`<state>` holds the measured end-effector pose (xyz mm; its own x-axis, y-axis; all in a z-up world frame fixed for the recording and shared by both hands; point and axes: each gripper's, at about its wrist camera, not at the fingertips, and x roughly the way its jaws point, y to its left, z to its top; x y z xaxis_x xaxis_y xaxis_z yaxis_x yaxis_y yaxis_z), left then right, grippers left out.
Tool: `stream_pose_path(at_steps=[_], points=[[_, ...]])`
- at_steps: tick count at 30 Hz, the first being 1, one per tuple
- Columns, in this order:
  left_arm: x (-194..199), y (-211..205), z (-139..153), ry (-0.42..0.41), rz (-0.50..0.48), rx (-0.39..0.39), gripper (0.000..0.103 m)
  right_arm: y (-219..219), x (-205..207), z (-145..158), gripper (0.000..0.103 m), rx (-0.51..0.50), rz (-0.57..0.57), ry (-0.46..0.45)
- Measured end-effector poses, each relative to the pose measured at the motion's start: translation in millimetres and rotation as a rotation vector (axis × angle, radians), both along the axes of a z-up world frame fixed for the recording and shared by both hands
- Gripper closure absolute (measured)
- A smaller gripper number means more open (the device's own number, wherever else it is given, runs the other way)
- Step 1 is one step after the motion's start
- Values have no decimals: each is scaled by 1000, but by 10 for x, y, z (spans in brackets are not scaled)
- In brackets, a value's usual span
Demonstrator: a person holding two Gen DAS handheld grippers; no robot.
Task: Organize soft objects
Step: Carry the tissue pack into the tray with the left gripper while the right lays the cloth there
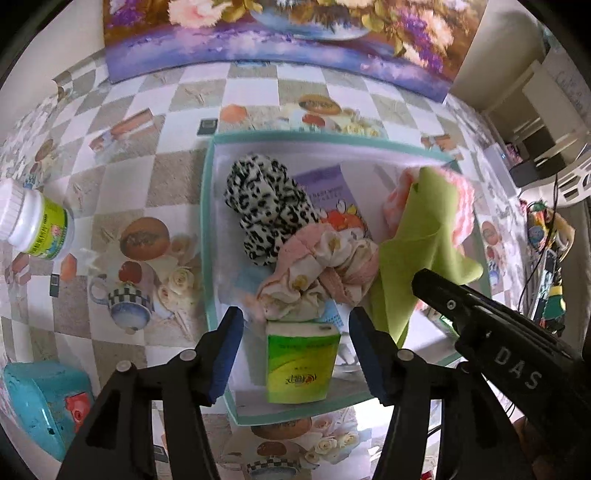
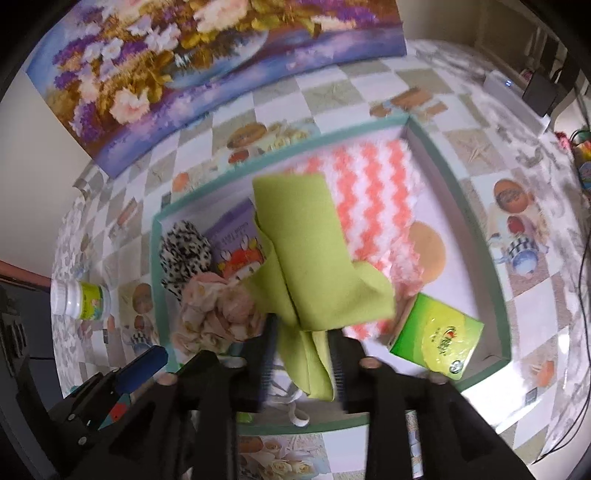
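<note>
A teal-rimmed box point(image 1: 207, 206) point(image 2: 461, 199) holds soft things: a leopard-print cloth point(image 1: 266, 206) point(image 2: 184, 251), a pink floral cloth point(image 1: 314, 273) point(image 2: 214, 314), a pink and white zigzag fluffy cloth point(image 2: 369, 184) point(image 1: 463, 206) and a green tissue pack point(image 1: 301, 362) point(image 2: 436, 339). My right gripper point(image 2: 301, 354) is shut on a lime green cloth point(image 2: 310, 258) point(image 1: 421, 236), which hangs above the box. My left gripper point(image 1: 295, 354) is open and empty above the tissue pack at the box's near side.
A white bottle with a green label point(image 1: 33, 225) point(image 2: 79, 295) lies on the patterned tablecloth left of the box. A teal object point(image 1: 40, 398) sits at the near left. A flower painting point(image 1: 258, 33) leans at the back. Cables and clutter point(image 1: 546, 236) lie to the right.
</note>
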<state>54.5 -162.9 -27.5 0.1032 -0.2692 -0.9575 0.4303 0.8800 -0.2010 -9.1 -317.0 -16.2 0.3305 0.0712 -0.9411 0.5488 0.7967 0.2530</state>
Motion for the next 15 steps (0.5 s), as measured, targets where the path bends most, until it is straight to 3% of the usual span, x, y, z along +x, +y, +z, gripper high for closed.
stream_pose_path(at_steps=[5, 7, 9, 15], points=[[105, 184, 133, -39, 72, -9, 35, 20, -47, 204, 63, -39, -3, -45], [155, 251, 142, -58, 103, -2, 31, 23, -55, 233, 48, -53, -2, -47], [209, 340, 129, -77, 140, 19, 19, 34, -45, 226, 35, -67, 3, -38], [328, 526, 29, -98, 225, 66, 17, 108, 39, 98, 10, -118, 46, 18]])
